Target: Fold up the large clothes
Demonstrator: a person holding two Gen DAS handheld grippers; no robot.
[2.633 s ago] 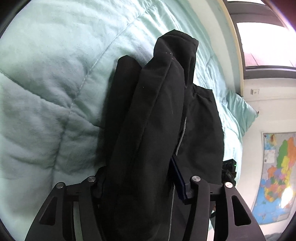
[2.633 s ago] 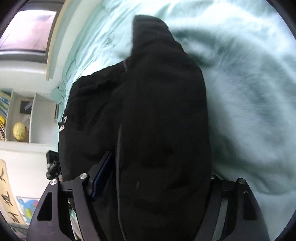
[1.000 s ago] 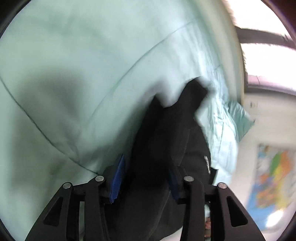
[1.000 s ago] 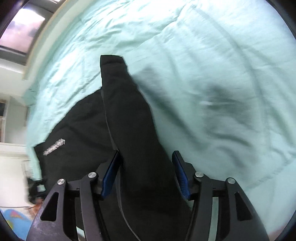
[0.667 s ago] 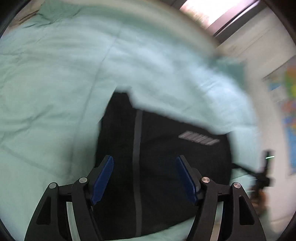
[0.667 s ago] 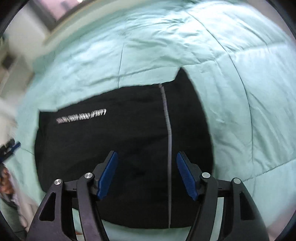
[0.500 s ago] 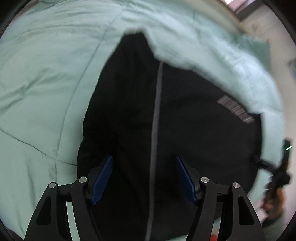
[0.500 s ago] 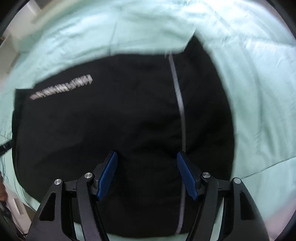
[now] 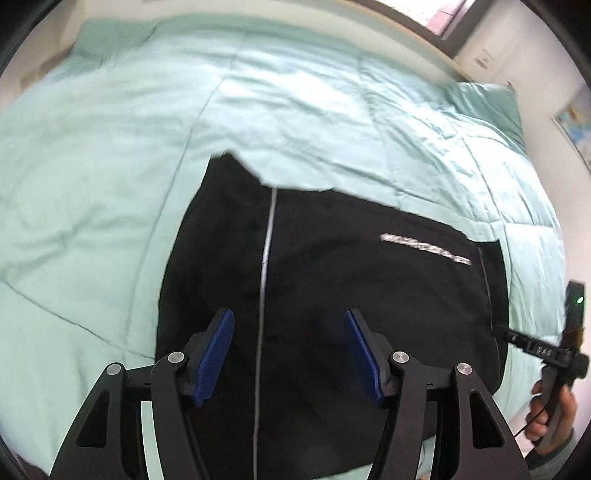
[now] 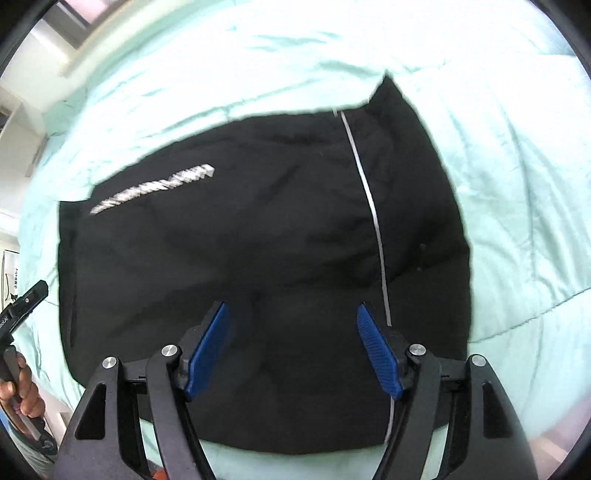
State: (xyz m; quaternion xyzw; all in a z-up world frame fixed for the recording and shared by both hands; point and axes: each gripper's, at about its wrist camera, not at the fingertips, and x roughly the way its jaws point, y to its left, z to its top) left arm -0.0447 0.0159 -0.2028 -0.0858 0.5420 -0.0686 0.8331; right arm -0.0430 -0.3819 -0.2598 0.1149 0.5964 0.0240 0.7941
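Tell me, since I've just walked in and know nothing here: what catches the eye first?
A big black folded garment with a thin silver stripe and blurred white lettering lies on a pale mint-green quilted bedspread. Over it hang the left gripper, jaws closing, and the right gripper, jaws opening, blue pads gripping nothing.

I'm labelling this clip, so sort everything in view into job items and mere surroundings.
Job: black garment, left gripper closing on nothing, right gripper opening, empty.
Surroundings: green quilt, pillow, wall map, window.
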